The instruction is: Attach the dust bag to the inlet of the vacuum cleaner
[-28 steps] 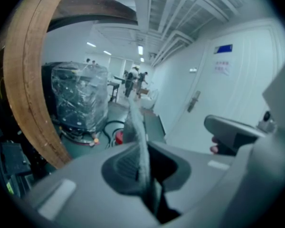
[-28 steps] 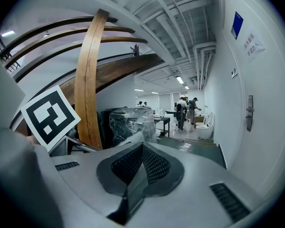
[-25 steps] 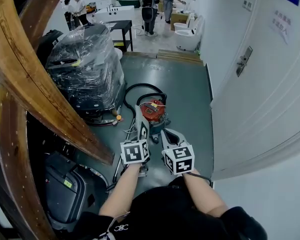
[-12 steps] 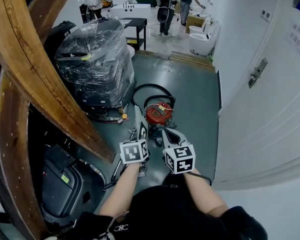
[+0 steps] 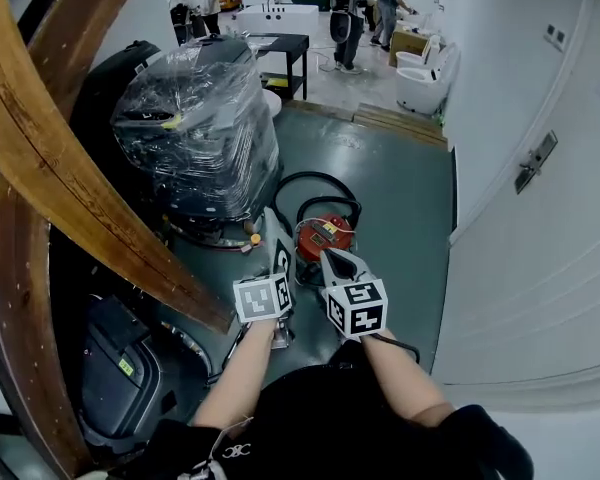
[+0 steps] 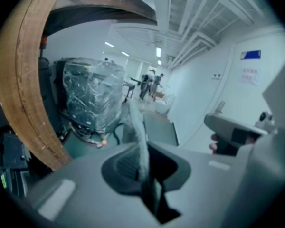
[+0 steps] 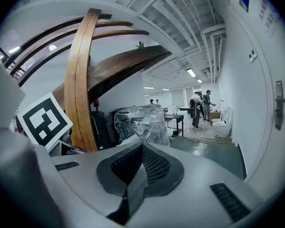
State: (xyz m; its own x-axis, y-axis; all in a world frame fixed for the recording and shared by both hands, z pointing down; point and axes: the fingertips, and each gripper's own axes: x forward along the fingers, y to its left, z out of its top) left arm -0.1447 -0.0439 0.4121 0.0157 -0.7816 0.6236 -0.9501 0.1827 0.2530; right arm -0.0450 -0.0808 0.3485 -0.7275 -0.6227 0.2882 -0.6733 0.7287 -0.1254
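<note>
At far left a curved wooden beam rises, with a film-wrapped machine beyond it. The left gripper is clamped on the dust bag, a thin pale sheet seen edge-on that stands up out of its jaws. Just beyond both grippers the red vacuum sits on the green floor, its black hose looped on the far side. The right gripper is closed on nothing, beside the left one. This looks like the approach: the bag is in the air, near the vacuum and not touching it. I cannot make out the inlet. Next, the bag's opening must be lined up with it, and the right gripper probably has to open to steady things.
</note>
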